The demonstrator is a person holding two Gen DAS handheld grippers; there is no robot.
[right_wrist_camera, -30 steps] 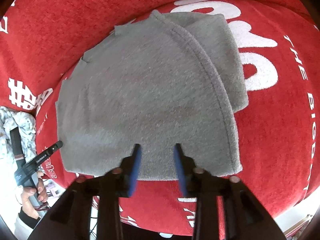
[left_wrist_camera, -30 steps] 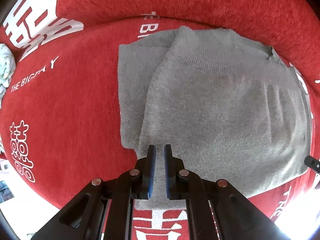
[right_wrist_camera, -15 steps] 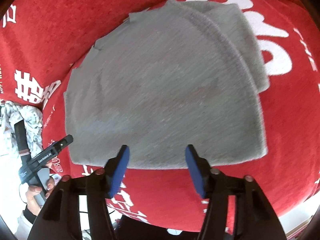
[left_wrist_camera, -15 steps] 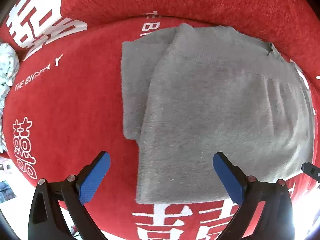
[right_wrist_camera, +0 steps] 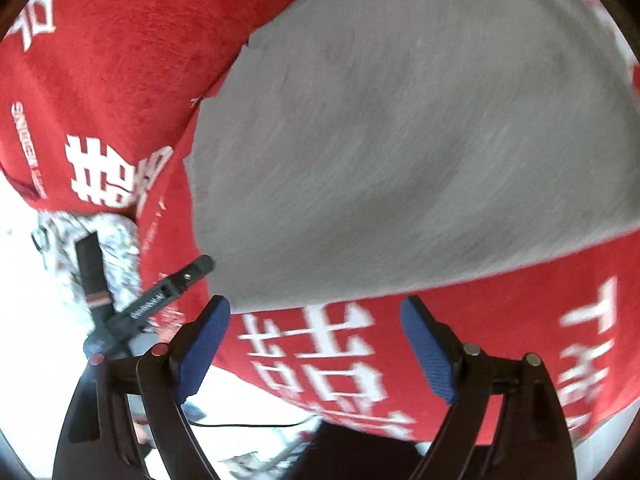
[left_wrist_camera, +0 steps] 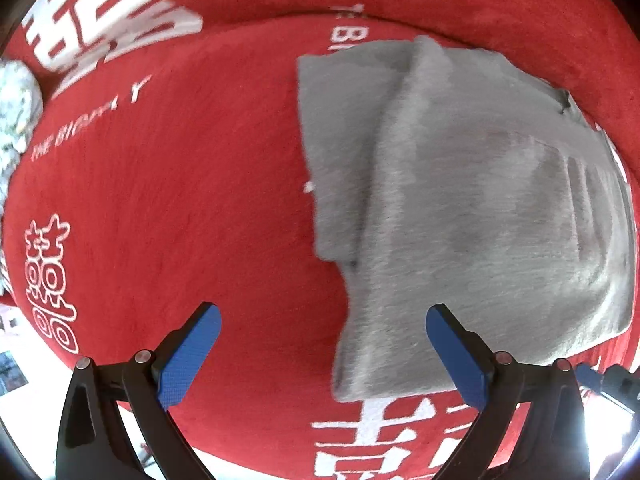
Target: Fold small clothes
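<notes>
Only the left wrist view shows the fold itself: the grey garment lies flat on the red blanket, its upper layer turned over a lower one that sticks out along the garment's left edge. That view also catches a pale crumpled cloth at the far left rim of the blanket, well apart from the garment. The left gripper hangs above the garment's near left corner with its blue-padded fingers spread wide, holding nothing; one finger is over bare blanket, the other over grey fabric.

From the right wrist, the garment reads as one broad blurred grey sheet, no layering visible. The right gripper is likewise spread wide and empty, just short of the garment's near edge, over white lettering on the blanket. Here alone the left gripper's black body appears from outside, beside the garment's near left corner.
</notes>
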